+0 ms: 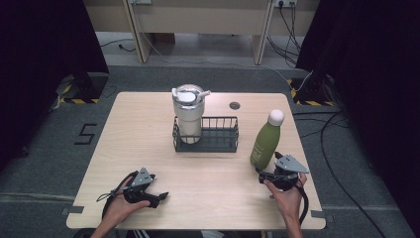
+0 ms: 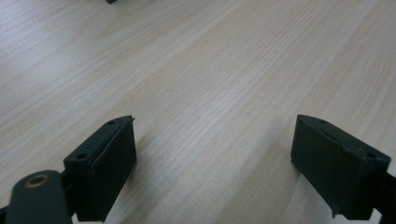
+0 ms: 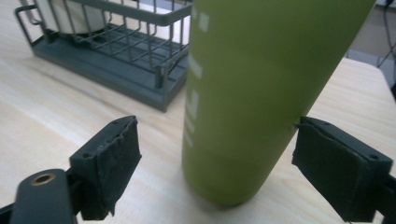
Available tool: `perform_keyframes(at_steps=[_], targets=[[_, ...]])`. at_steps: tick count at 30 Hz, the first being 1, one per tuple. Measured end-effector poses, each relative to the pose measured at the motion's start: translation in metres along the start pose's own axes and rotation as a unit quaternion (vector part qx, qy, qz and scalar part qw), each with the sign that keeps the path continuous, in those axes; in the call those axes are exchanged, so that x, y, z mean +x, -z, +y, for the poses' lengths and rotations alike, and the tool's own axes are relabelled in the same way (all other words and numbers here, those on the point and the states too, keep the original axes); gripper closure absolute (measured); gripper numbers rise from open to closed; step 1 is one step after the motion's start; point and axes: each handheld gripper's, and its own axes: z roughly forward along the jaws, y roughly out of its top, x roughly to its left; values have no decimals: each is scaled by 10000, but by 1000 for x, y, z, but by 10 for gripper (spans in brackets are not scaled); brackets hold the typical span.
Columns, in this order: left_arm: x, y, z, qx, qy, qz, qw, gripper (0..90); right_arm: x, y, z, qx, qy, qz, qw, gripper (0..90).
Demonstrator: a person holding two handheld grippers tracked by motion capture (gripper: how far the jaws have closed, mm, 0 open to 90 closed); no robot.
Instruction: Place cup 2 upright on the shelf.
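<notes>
So there's a light wood table [image 1: 148, 144] with a dark wire basket [image 1: 218, 141] sitting around the middle, a bit toward the far side. A cream tumbler [image 1: 188, 111] with a lid stands upright in the left end of the basket; the right part of the basket has nothing in it that I can see.

The green bottle [image 1: 265, 141] with a white cap stands on the table just right of the basket, not touching it as far as I can tell. In the high view it looks like it leans a little to the right at the top, though that could just be the camera angle.

The right gripper [image 1: 277, 173] is at the near right, held in the person's right hand [image 1: 286, 194], right up against the base of the bottle. In the right gripper view the jaws are spread wide with the bottle [image 3: 243, 93] standing between them. The right jaw looks like it's touching or almost touching the bottle's side, and the left jaw has a clear gap, so it's not clamped on anything. The basket [image 3: 116, 70] shows behind, off to the left.

The left gripper [image 1: 148, 191] is at the near left, held low over the table in the left hand [image 1: 121, 206], well apart from the basket and bottle. Its jaws are wide apart too, with just bare wood [image 2: 210, 93] between them.
</notes>
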Motion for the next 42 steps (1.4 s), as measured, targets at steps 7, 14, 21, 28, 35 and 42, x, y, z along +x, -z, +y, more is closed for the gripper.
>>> perform_keyframes(at_steps=[7, 14, 21, 28, 35, 42], targets=[[0, 0, 0, -2, 1, 0, 10000, 134, -6, -7, -1, -65, -185, -93, 9998, 152], [0, 0, 0, 0, -1, 0, 10000, 134, -12, -16, -2, -159, -271, -150, 9994, 153], [0, 0, 0, -1, 0, 0, 10000, 134, -15, -26, -2, -274, -369, 29, 9989, 161], [0, 0, 0, -1, 0, 1, 10000, 134, -19, -35, 0, -356, -375, 74, 9986, 173], [0, 0, 0, 0, 0, 0, 10000, 134, -21, -43, 3, -403, -366, 150, 9984, 190], [0, 0, 0, 0, -1, 1, 10000, 134, -22, -46, 2, -485, -369, 195, 9980, 200]])
